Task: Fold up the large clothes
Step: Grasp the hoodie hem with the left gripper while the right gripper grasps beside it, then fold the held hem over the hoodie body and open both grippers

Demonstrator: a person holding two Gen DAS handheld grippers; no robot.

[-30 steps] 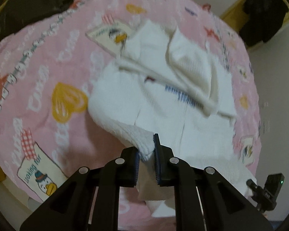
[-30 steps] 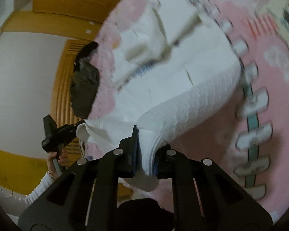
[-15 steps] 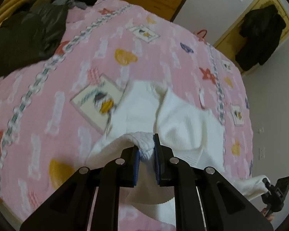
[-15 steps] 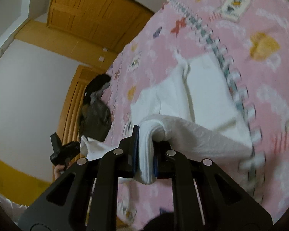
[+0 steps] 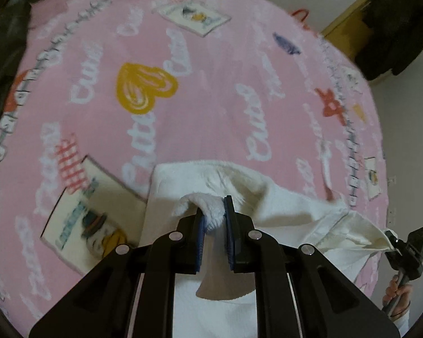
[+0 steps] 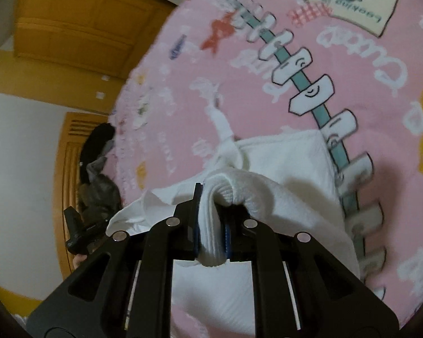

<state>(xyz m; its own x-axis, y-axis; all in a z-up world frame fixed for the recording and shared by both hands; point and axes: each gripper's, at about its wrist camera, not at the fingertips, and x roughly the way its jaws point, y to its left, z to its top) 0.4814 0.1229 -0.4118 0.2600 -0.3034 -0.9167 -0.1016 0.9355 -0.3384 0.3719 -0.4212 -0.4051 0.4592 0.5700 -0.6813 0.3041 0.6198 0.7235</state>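
Here, in the left wrist view, the pink bedspread (image 5: 217, 90) repeats the white script word "Cute" around a yellow heart (image 5: 143, 87), and a cream patch (image 5: 81, 222) with a duck in a hat carries writing too blurred to read. The left gripper (image 5: 213, 219) is clamped on a ribbed edge of the white garment (image 5: 282, 205), whose far fold lies on the bedspread just ahead of the jaws. Its other end stretches to the right gripper (image 5: 394, 246), which shows at the right edge with a hand below it. A second ago the garment lay spread open across the bed with a blue printed line showing; now that print is covered and far more bare bedspread shows beyond the fold.

In the right wrist view, a cream patch (image 6: 358, 2) at the top reads "Looking", upside down, under a duck drawing, and "Cute" appears beside it. The right gripper (image 6: 211, 231) is closed tight on a thick ribbed hem of the garment (image 6: 290, 169), which lies doubled against the teal-and-white strip (image 6: 310, 84). Earlier this hem hung above the spread garment; it now sits low over the folded layer. The left gripper (image 6: 76, 233) shows small at the left.
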